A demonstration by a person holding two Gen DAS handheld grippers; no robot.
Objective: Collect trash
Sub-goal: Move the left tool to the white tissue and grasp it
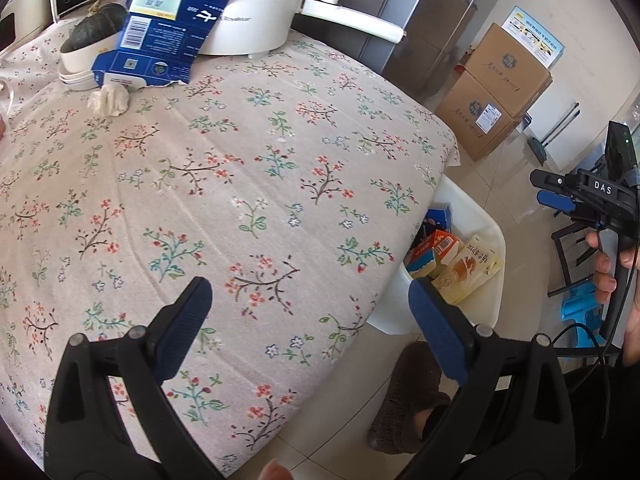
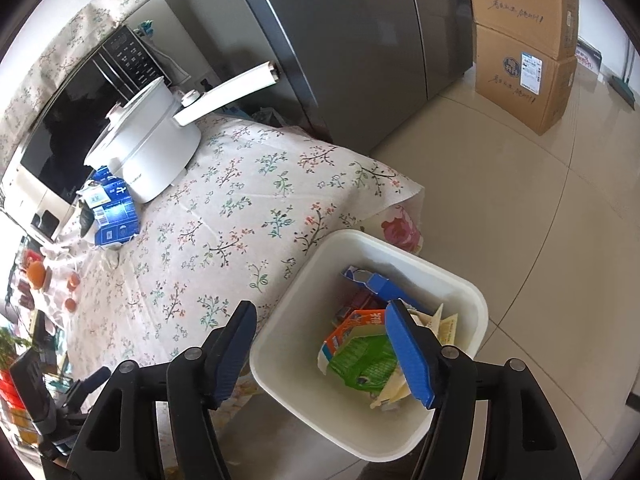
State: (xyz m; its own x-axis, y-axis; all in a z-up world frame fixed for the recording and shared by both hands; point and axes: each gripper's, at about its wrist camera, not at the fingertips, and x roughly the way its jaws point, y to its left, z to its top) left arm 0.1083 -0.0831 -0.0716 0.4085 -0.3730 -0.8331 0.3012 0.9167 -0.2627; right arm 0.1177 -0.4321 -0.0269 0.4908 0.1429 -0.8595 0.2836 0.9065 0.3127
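Observation:
A torn blue carton (image 1: 160,28) leans on the white pot at the far side of the floral table, with a crumpled white tissue (image 1: 109,99) just in front of it. The carton also shows in the right wrist view (image 2: 114,216). A white bin (image 2: 448,276) beside the table holds several flattened packages, one green (image 2: 364,364); the bin also shows in the left wrist view (image 1: 484,216). My left gripper (image 1: 308,312) is open and empty over the table's near corner. My right gripper (image 2: 320,344) is open and empty above the bin; it also shows in the left wrist view (image 1: 554,194).
A white electric pot (image 1: 256,12) and a bowl with a dark squash (image 1: 94,34) stand at the back. A microwave (image 2: 76,120), a grey fridge (image 2: 352,40) and stacked cardboard boxes (image 2: 524,48) surround the table. Small orange items (image 2: 38,274) lie at the table's left.

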